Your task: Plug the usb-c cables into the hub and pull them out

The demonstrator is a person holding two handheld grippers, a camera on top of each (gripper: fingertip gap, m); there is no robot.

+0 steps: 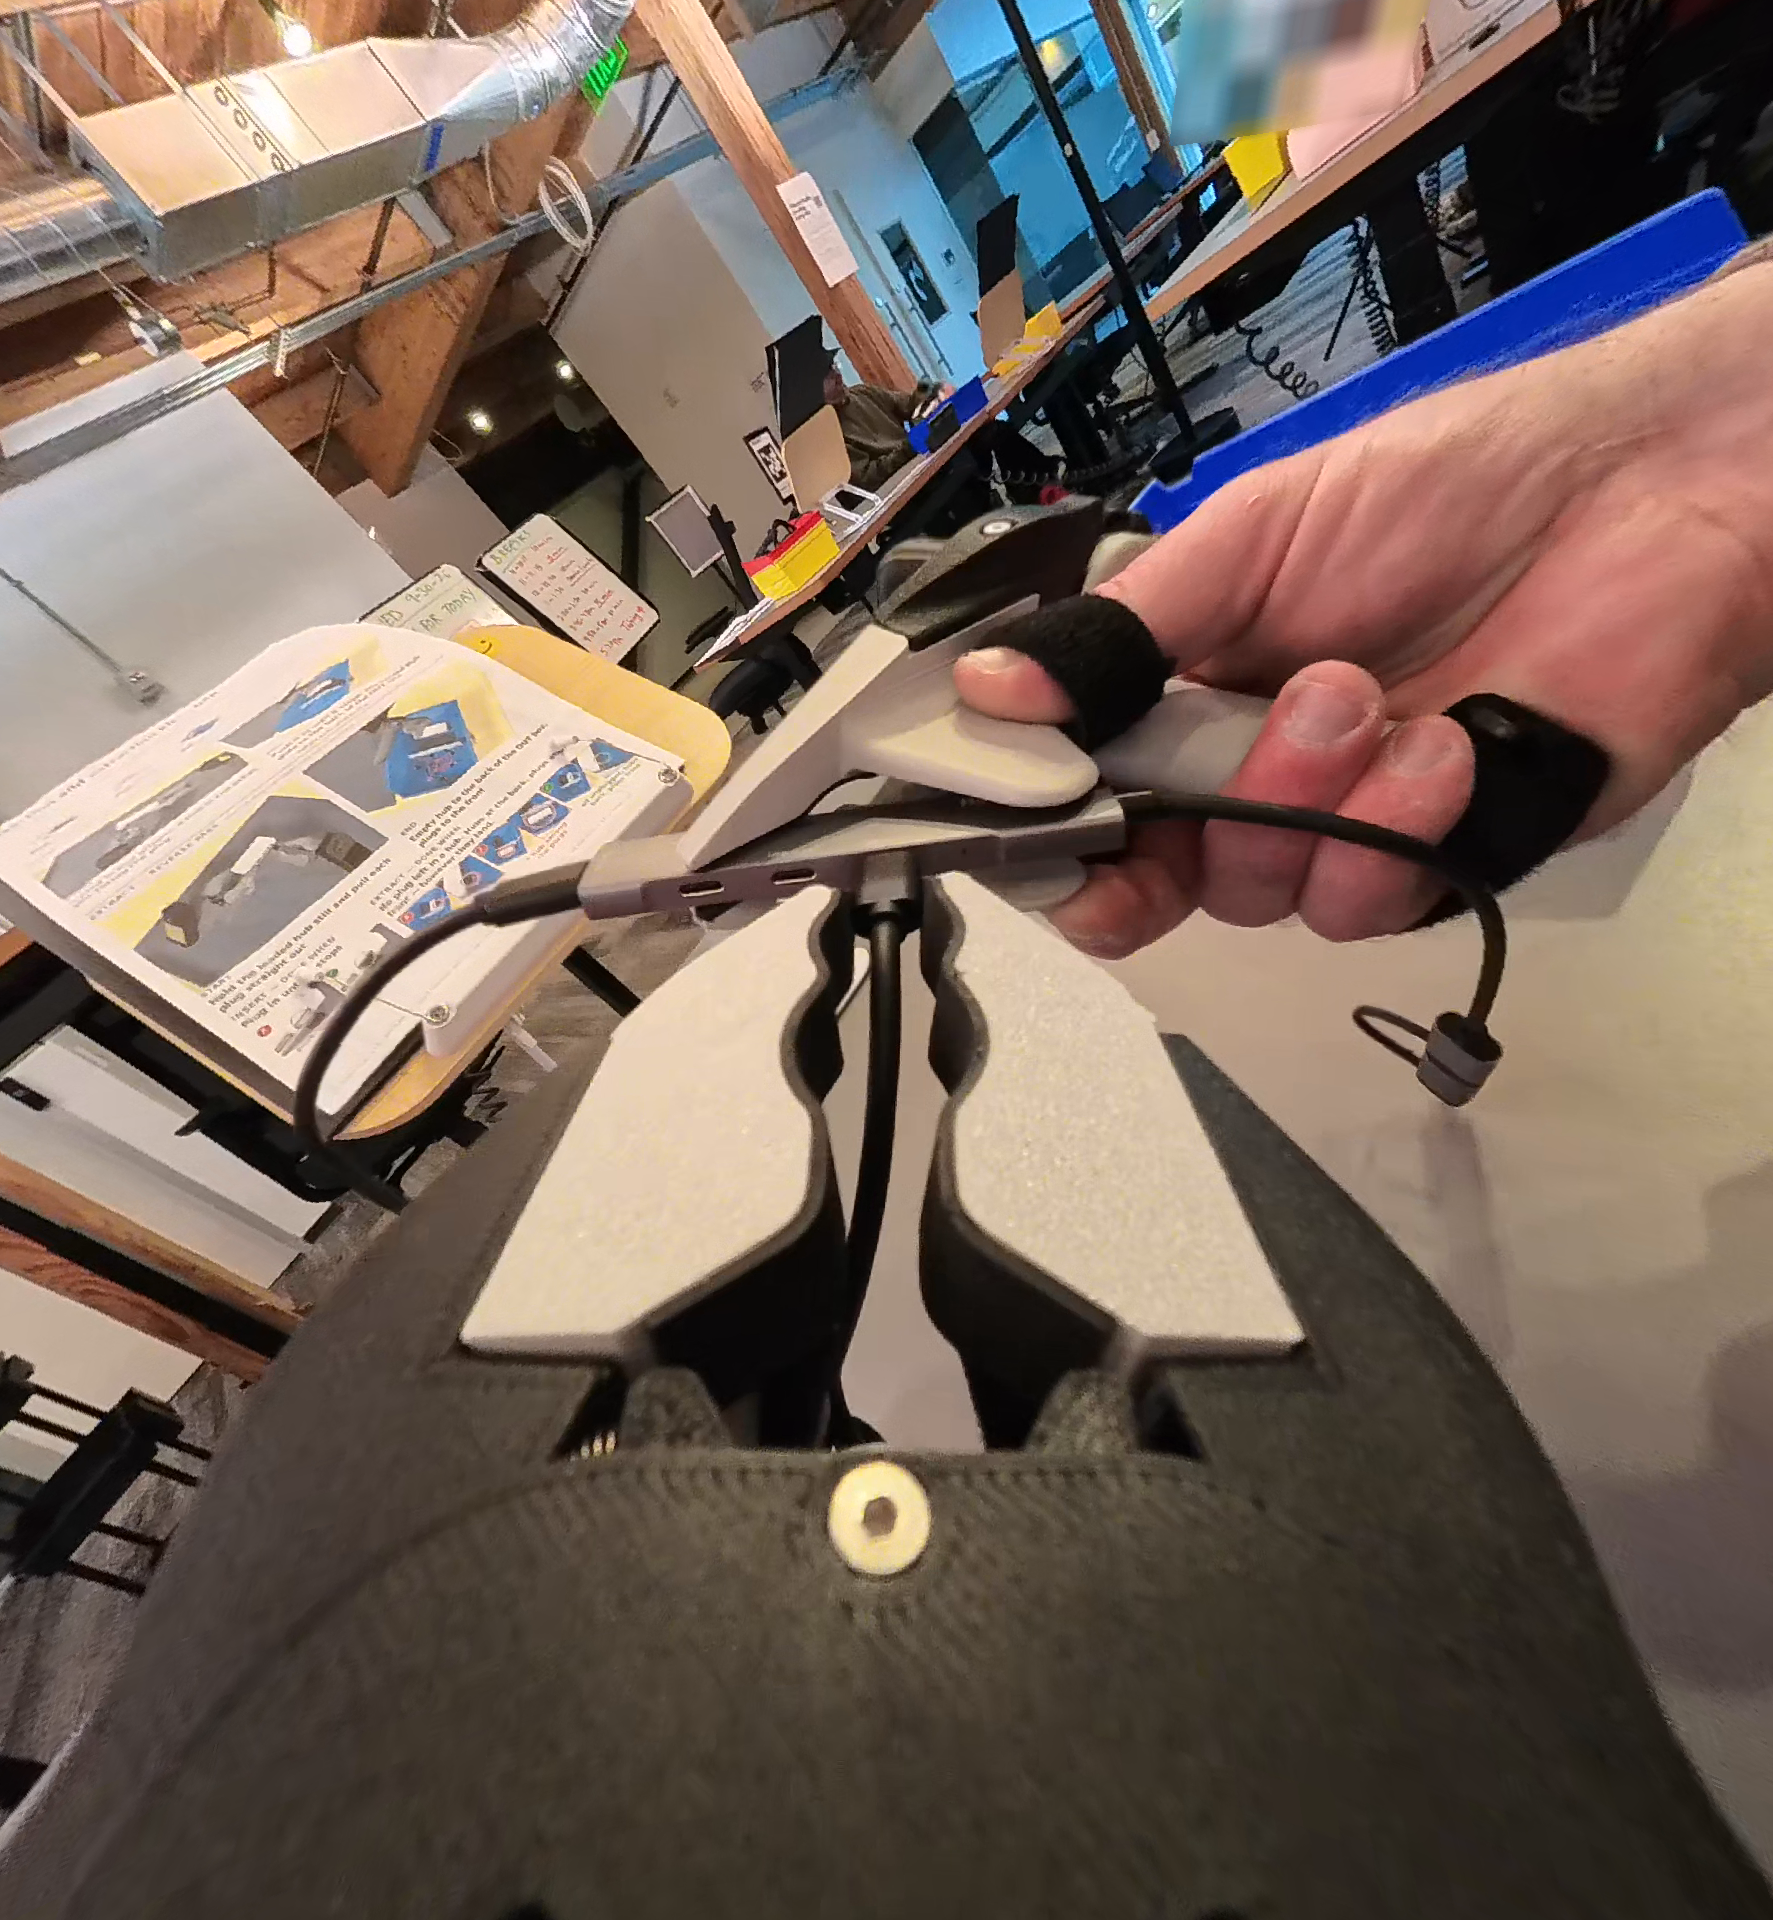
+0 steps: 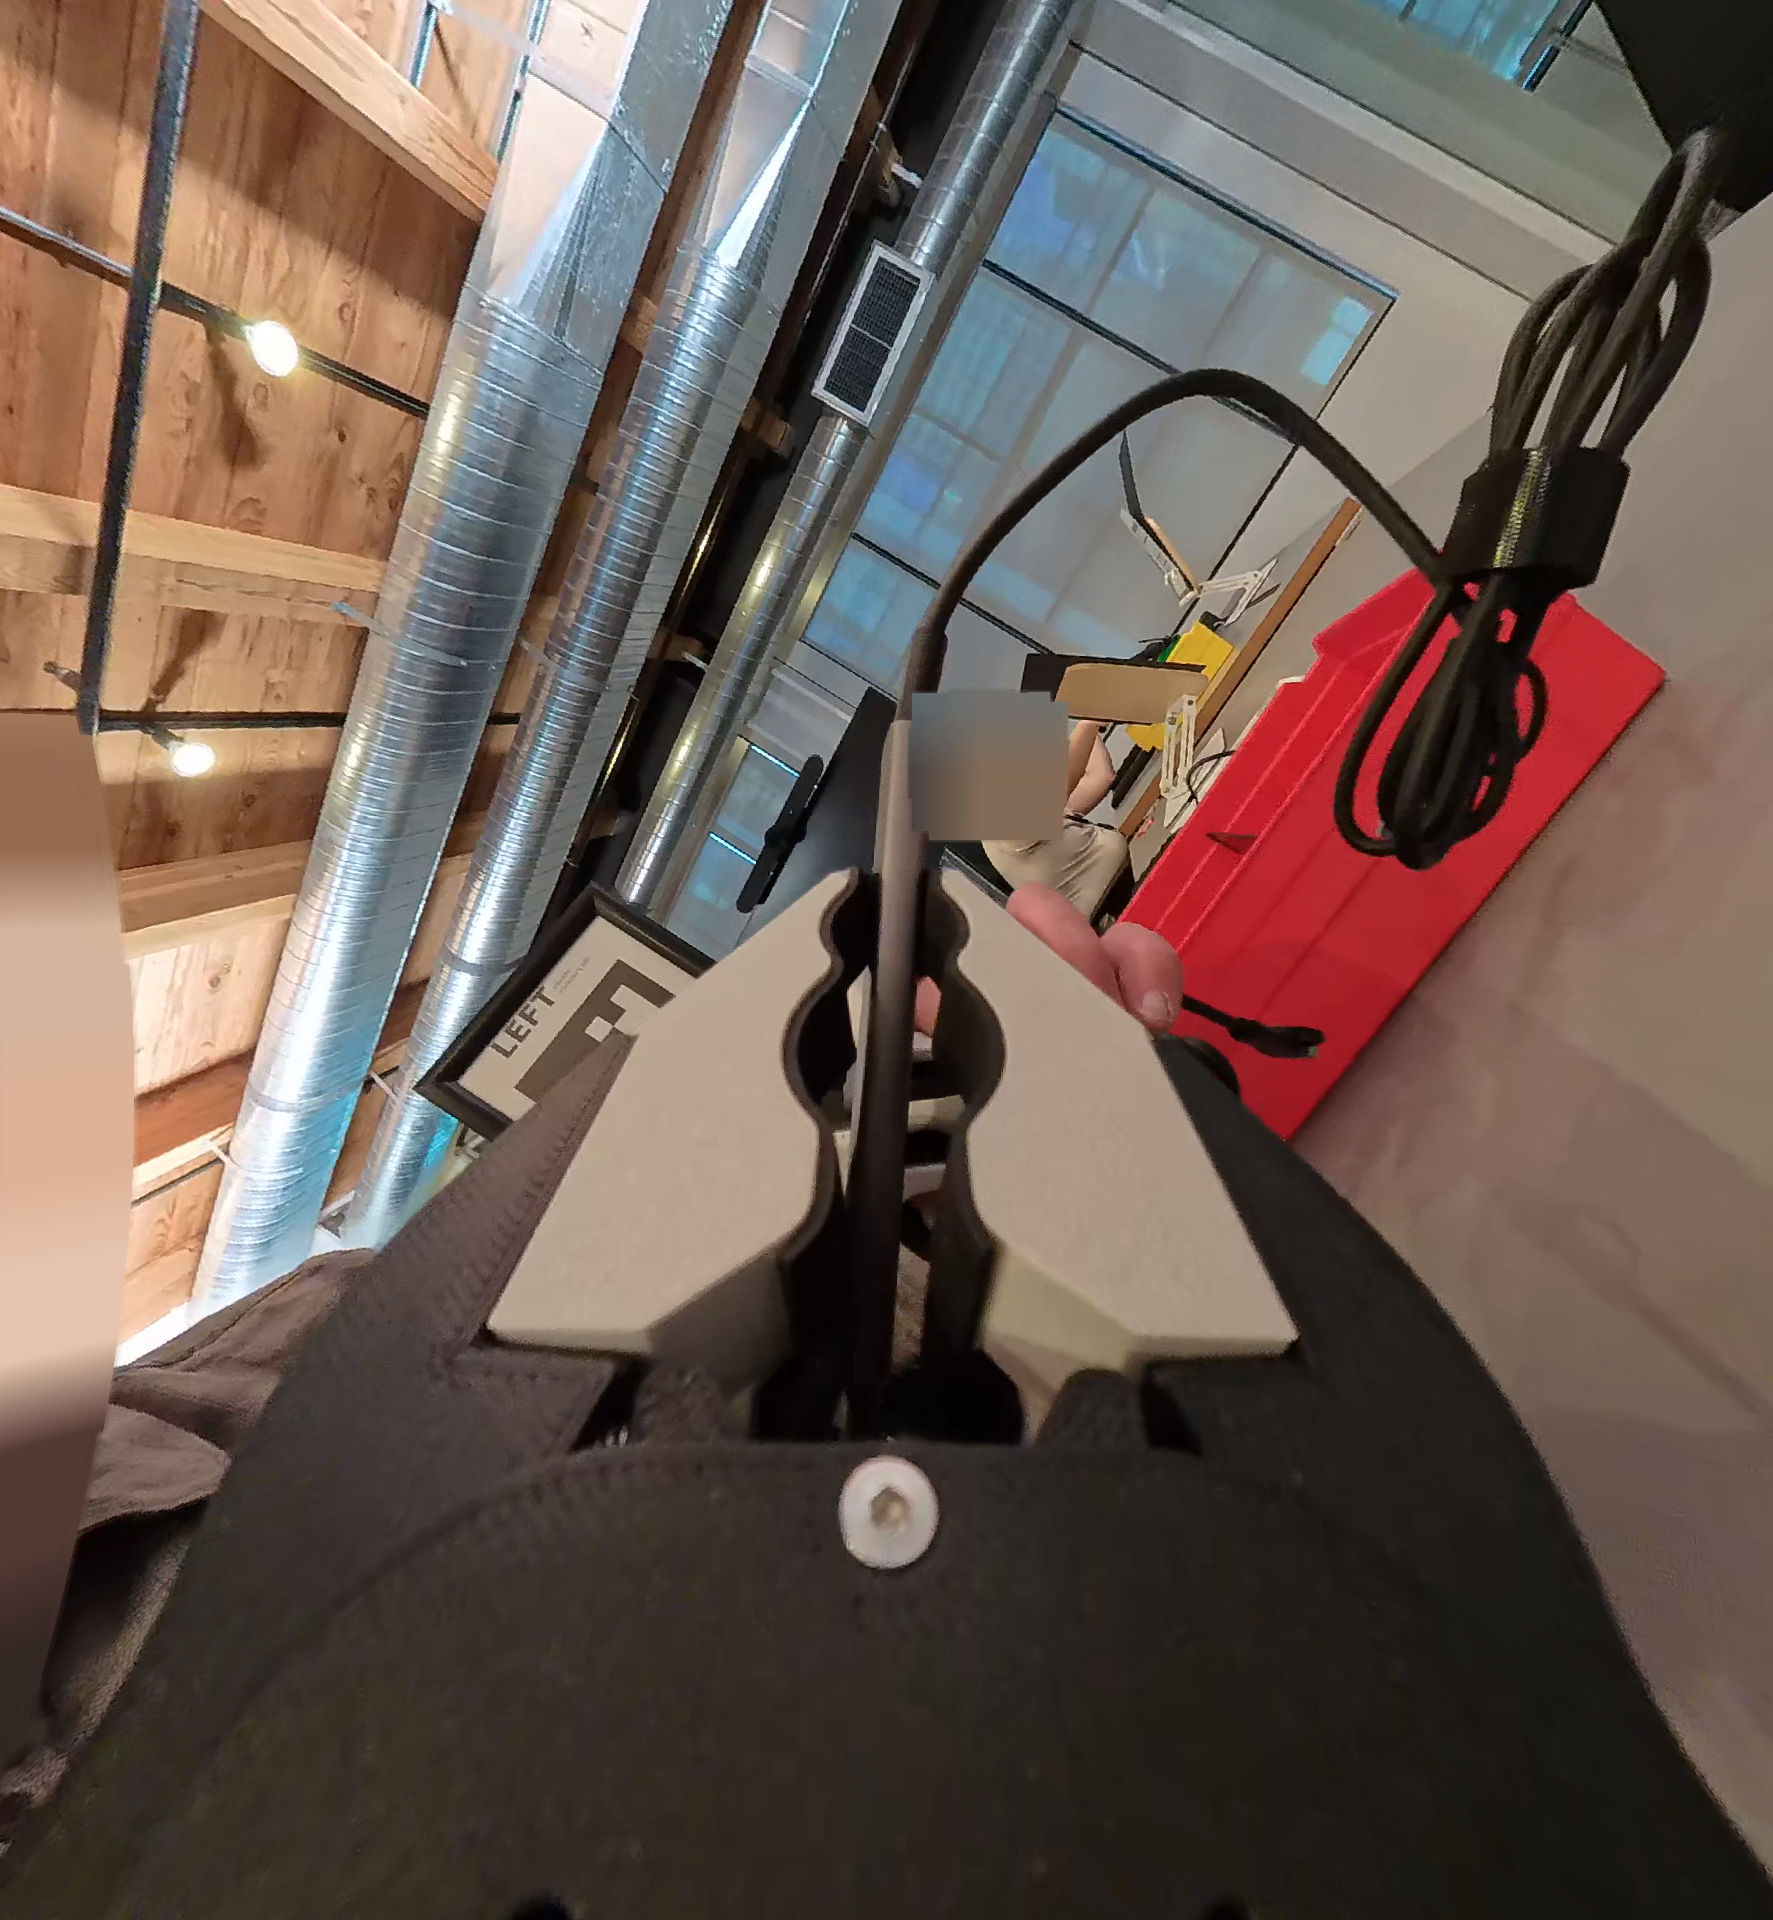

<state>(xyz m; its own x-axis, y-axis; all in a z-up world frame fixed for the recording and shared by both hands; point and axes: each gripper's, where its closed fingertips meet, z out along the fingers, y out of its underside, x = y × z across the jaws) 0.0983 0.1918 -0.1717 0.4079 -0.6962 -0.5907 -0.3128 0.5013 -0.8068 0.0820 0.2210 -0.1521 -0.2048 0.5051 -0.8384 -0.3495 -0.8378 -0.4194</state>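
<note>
Two hand-held grippers clenched, left [image 1: 887, 894] on plug [image 1: 887, 868], right [image 2: 897, 914] on hub [image 1: 820, 868], red bin [image 2: 1381, 831] beside.

We see bright, even indoor light, with ceiling spotlights [image 2: 272, 348] flaring against wood. Wide-angle distortion bends the edges, blue window light [image 1: 1069, 125] tints the background, and soft shadows cross the counter [image 1: 1484, 1299].

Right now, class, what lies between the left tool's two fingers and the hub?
In the left wrist view, a black cable runs between the left tool's fingers, its plug seated in the hub.
</note>
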